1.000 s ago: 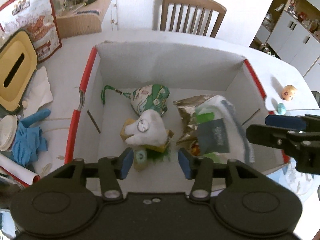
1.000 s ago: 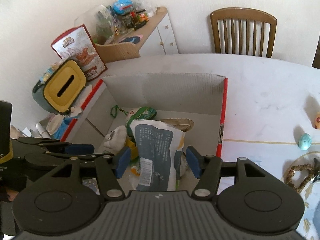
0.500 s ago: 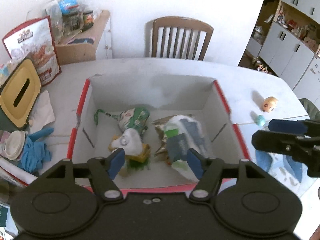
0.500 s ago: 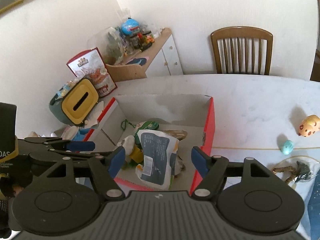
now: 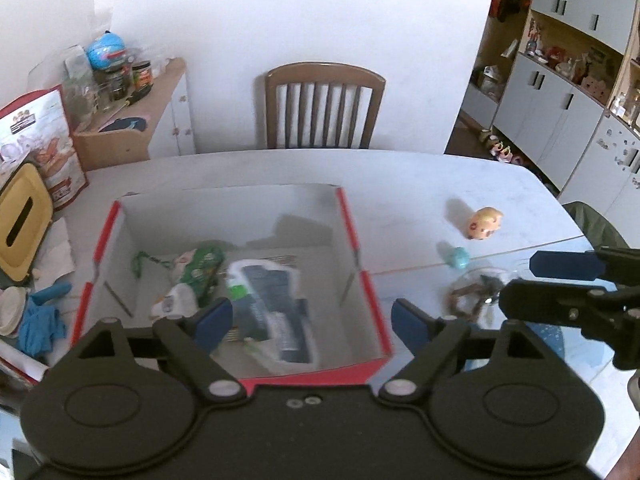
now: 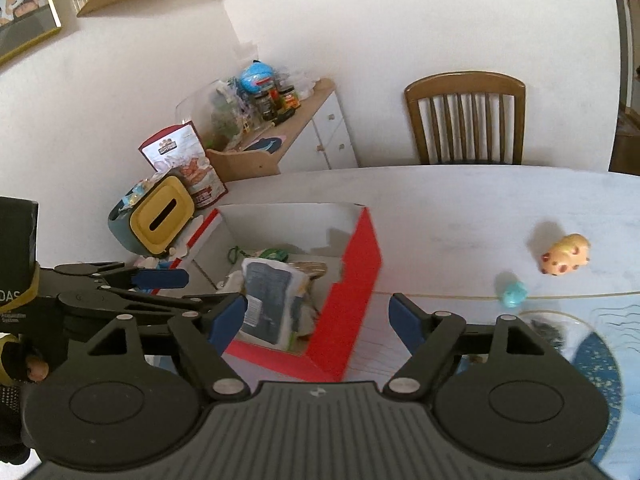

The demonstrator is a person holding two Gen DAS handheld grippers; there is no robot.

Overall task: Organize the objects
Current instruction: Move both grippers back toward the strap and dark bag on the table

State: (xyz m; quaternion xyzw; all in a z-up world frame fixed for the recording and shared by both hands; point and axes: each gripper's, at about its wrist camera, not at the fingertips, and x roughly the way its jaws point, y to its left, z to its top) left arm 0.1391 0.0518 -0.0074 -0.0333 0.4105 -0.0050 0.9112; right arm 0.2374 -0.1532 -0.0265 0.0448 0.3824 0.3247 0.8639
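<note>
Left wrist view is showing the left hand-held gripper [image 5: 308, 318] hanging wide open and empty above the near rim of the red-edged box [image 5: 362, 280], while the right hand-held gripper [image 6: 318, 316] is likewise gaping with nothing between its fingers. Judging from that, a drop into the box is done and the next pick is coming up. Inside the box, a white-and-grey pouch [image 5: 276, 304] is lying toward the near side, with a green patterned bag [image 5: 200, 266] and a white soft toy [image 5: 176, 300] crowding the box's left half. Still sitting on the counter [image 5: 400, 184], to the right of the box, are an orange spotted toy [image 6: 566, 258], a small teal toy [image 6: 512, 294] nearer the box, and a tangled brown wreath-like thing [image 5: 470, 292]. Reaching one probably calls for swinging the right hand-held gripper away from the box and lowering it.
</note>
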